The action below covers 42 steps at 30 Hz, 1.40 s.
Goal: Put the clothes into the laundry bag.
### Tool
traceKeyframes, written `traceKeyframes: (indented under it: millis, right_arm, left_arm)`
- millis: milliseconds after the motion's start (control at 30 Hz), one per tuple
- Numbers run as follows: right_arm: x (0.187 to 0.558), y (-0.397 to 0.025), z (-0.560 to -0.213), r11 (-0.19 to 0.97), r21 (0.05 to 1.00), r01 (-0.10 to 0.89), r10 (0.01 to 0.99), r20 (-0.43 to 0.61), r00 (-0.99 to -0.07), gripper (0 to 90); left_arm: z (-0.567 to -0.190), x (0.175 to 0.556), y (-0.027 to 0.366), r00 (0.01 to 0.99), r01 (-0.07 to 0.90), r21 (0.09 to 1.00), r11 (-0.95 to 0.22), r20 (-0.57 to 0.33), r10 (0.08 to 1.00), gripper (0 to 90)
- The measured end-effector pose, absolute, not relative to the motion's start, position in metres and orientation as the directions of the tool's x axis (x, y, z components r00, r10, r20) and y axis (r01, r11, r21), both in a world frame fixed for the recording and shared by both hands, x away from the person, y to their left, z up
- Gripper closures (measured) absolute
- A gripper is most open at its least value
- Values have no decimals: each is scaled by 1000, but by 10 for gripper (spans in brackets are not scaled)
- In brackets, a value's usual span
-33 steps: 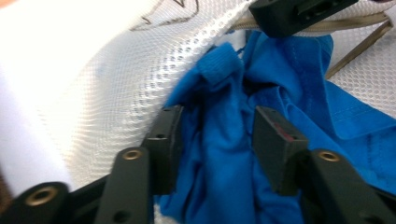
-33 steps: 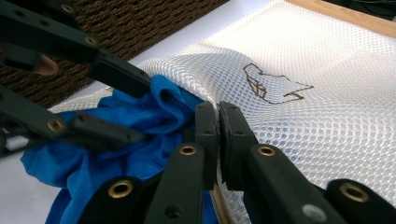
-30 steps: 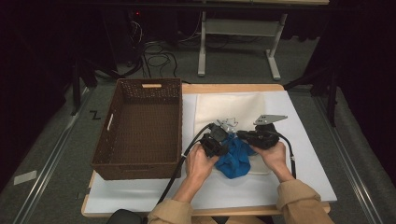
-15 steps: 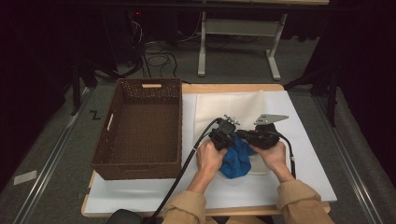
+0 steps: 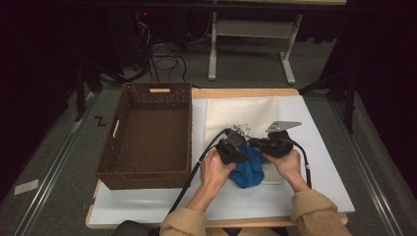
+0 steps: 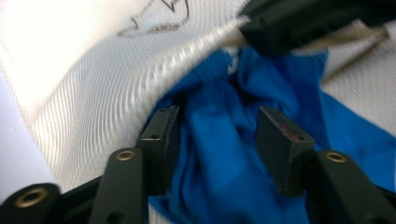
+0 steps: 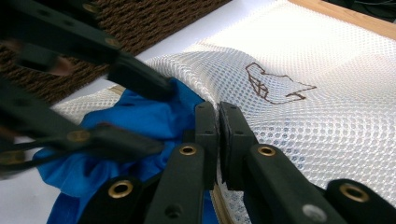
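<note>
The left hand-held gripper (image 6: 215,140) is open around the blue cloth (image 6: 224,177). The right hand-held gripper (image 7: 218,135), at its 3 o'clock, pinches the white mesh bag's (image 7: 299,112) edge.

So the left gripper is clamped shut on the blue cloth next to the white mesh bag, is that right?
Not quite: the left gripper is open, its jaws standing apart around the blue cloth by the white mesh bag, as the left gripper view shows.

Dark room, grey carpeted floor (image 5: 59,162), white-legged desk frame (image 5: 251,44) and cables (image 5: 164,54) beyond.
</note>
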State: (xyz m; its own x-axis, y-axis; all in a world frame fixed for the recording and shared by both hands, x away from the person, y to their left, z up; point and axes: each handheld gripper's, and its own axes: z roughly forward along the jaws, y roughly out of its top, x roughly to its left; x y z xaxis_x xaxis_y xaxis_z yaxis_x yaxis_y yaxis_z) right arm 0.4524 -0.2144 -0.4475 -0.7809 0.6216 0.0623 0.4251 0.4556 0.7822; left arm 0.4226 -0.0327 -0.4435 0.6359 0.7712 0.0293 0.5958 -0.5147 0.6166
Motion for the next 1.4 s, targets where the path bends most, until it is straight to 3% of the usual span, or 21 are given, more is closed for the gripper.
traceKeyframes:
  millis: [200,467,533,667,800,1100,1267,1400]
  right_arm:
    - [453,-215,-448,457,781,425,622,61,-780,878]
    - [452,-214,-447,459,779,429,623,62,-780,878]
    - [452,-214,-448,458,779,428,624,61,-779,878]
    - [452,-213,-448,456,780,429,624,64,-779,878]
    - [453,-214,-447,454,785,422,620,62,-782,878]
    - [449,-214,-442,439,803,402,612,60,-789,879]
    - [448,-214,-440,439,803,403,607,66,-792,880]
    - [450,-212,-444,455,792,407,604,61,-795,879]
  left_arm:
    - [-443,413,-21,660,625,588,-514,-45,750,431]
    - [-465,415,-26,647,663,525,-533,-43,762,445]
    - [-470,417,-30,646,662,515,-545,-23,763,500]
    - [-473,423,-31,637,666,527,-528,-32,770,715]
    - [-462,426,-27,635,652,575,-494,-58,770,815]
    - [-454,438,-41,624,629,612,-480,-29,781,823]
    - [-463,451,-41,559,622,633,-461,53,827,819]
    - [-467,455,-42,552,640,623,-449,33,833,752]
